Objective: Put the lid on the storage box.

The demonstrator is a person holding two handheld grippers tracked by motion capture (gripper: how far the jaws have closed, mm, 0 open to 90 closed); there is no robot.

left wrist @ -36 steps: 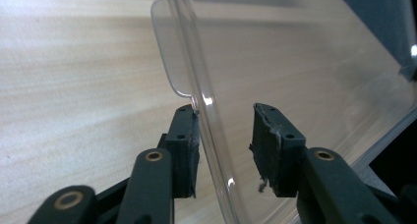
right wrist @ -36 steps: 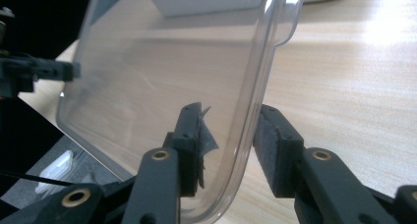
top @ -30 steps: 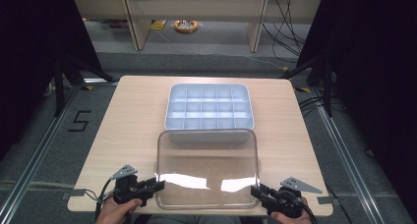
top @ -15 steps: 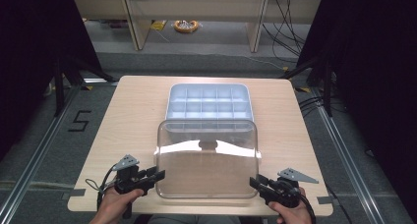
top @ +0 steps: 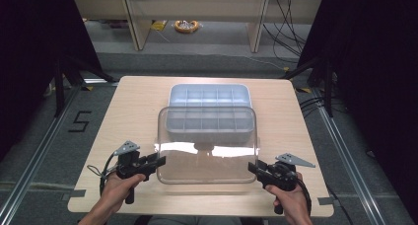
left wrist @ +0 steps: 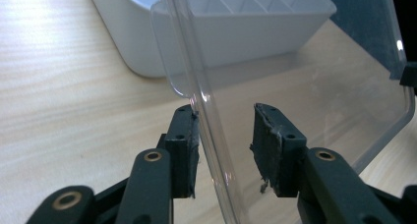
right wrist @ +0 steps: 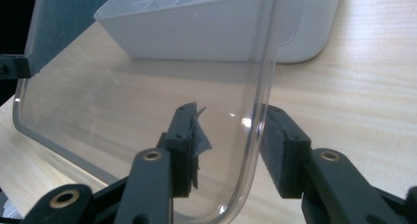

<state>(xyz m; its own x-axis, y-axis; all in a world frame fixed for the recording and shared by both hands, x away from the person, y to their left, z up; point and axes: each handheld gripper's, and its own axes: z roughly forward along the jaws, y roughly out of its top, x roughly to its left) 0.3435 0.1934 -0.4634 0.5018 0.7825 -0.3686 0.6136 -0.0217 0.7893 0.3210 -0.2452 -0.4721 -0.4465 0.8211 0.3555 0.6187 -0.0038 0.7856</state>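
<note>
clear lid now raised off the worktop and carried forward since a second ago, overlapping the compartment tray ahead. left tongs and right tongs straddle its side edges, jaws apart; seating likely next.

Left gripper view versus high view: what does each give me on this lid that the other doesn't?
Left gripper view: the clear lid's edge runs between the left gripper's pads, against one and with a gap to the other, so it isn't clamped. High view: the right gripper at the lid's opposite side, and the lid's far edge overlapping the compartment box's near rows. Both: lid, box, wooden table.
</note>
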